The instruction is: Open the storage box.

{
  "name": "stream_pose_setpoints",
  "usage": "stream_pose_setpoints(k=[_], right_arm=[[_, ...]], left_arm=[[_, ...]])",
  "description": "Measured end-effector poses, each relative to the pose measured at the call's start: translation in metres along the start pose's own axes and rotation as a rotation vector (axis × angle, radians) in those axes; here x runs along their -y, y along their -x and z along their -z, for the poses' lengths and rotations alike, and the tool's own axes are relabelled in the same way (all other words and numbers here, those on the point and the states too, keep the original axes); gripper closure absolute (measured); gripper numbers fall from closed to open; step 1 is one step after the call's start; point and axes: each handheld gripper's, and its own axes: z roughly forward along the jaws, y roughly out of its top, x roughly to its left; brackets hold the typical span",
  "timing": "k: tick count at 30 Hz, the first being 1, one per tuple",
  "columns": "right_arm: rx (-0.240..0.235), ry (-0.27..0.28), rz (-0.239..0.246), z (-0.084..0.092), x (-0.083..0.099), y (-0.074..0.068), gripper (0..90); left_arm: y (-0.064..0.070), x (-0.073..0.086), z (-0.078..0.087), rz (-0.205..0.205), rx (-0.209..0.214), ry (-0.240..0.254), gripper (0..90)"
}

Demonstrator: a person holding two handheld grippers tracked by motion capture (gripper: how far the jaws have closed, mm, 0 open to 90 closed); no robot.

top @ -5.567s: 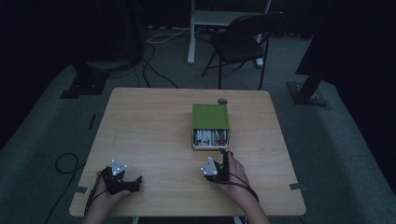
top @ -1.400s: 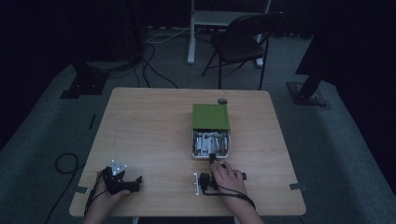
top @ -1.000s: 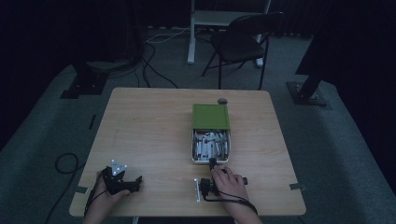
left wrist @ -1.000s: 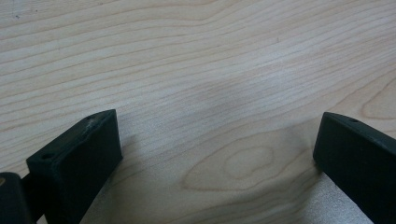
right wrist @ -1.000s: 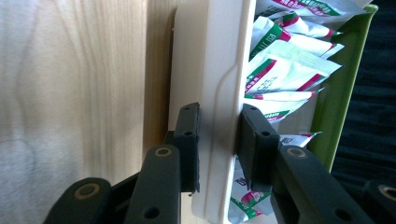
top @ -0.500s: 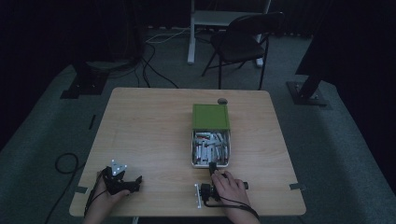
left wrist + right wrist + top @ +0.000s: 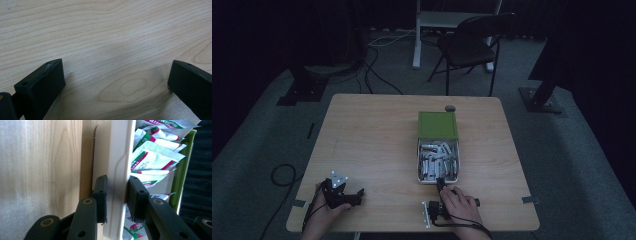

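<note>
A green box (image 7: 438, 125) lies on the wooden table (image 7: 372, 140), right of the middle. Its white drawer (image 7: 418, 165) is slid out toward me and holds several white sachets (image 7: 438, 159) with red and green print. My right gripper (image 7: 441, 183) is shut on the drawer's front wall (image 7: 117, 157), one jaw outside and one inside among the sachets (image 7: 150, 157). My left gripper (image 7: 357, 194) rests near the table's front left corner. In the left gripper view its jaws stand open over bare wood (image 7: 115, 50) with nothing between them.
A small dark round object (image 7: 450, 107) sits at the table's far edge behind the box. A black chair (image 7: 472, 45) and a white stand (image 7: 447, 20) are beyond the table. Cables (image 7: 377, 65) trail on the floor at the far left.
My right hand has drawn back toward the table's front edge, and the drawer has slid farther out of the green box. The left hand has kept still.
</note>
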Motion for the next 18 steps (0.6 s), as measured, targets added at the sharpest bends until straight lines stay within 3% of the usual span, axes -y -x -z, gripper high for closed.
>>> stream_pose_setpoints(k=[18], right_arm=[[-0.013,0.01,-0.009,0.012,0.004,-0.003,71.5]], left_arm=[[0.0,0.0,0.0,0.0,0.0,-0.001,1.6]])
